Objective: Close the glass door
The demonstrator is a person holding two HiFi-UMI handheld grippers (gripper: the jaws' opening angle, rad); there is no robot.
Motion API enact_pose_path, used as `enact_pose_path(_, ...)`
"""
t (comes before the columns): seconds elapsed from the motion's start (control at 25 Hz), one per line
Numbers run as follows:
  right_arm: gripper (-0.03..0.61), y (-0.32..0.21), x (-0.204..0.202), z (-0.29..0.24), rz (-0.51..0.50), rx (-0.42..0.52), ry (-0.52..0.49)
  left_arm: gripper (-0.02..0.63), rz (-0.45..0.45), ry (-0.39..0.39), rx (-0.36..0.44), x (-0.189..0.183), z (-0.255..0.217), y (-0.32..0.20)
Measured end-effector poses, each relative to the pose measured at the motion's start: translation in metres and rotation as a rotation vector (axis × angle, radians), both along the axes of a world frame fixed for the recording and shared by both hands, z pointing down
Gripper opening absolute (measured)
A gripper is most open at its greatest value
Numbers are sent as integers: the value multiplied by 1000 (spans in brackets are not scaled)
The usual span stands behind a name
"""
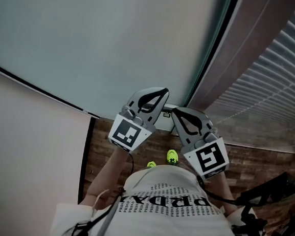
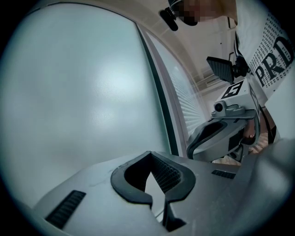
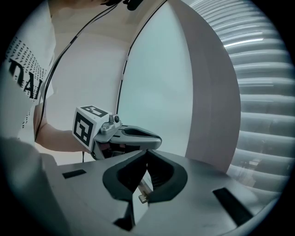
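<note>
Frosted glass door (image 1: 118, 40) fills upper left of head view, dark edge strip (image 1: 210, 53) right of it. Reckon heavy, stiff, slick, breakable, so push at edge, not mid-pane. Left gripper (image 2: 150, 156) jaws together, empty. Right gripper (image 3: 146, 154) jaws together too. Small metal bar (image 3: 143, 192) in gap, can't tell if pinched.

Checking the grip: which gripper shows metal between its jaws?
The right gripper: a metal piece shows in its gap; the left gripper has none.

Frosted pale-teal glass door (image 1: 119, 35), upright, dark-edged at right.

Office-like room: frosted glass door (image 1: 93, 38), slatted blinds (image 1: 278, 85)
</note>
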State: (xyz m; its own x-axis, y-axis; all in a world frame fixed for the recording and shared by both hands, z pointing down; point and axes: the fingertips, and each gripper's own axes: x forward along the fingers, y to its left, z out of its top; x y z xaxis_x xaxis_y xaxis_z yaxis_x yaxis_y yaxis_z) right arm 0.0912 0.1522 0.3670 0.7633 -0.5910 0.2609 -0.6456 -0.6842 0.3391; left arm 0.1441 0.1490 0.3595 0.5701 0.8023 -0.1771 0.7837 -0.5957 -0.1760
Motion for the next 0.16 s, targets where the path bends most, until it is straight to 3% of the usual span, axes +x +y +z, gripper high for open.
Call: enact_pose_path(0.16, -3, -4, 2, -1, 0, 1, -11, 2, 1, 2, 12, 1, 1, -4)
